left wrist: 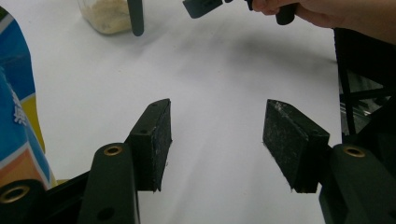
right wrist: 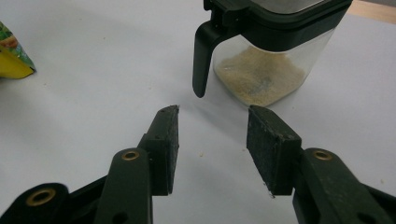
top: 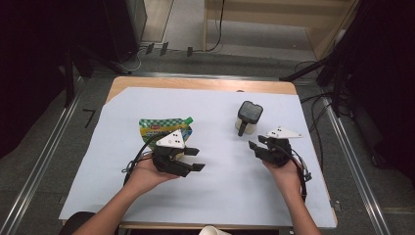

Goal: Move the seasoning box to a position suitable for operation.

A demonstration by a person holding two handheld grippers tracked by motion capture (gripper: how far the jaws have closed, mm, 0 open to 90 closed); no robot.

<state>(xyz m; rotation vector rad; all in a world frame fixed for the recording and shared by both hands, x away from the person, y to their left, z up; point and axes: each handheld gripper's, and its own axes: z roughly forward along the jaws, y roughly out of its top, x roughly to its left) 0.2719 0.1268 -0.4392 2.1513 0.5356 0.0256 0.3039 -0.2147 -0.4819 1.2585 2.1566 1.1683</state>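
Right hand-held gripper [right wrist: 212,149] jaws apart, jar [right wrist: 268,51] just ahead, untouched.

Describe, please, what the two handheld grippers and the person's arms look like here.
Both the left gripper and the right gripper are black, each topped by a grey three-cornered plate with small dark dots. Their flat, rectangular jaw pads are scuffed, and brass-coloured rivets sit on the links. Black cables trail back. The forearms are bare, without sleeves.

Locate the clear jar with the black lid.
In the high view the clear plastic jar with black lid and handle stands right of centre on the white sheet, just beyond the right hand-held gripper and right of the green pouch.
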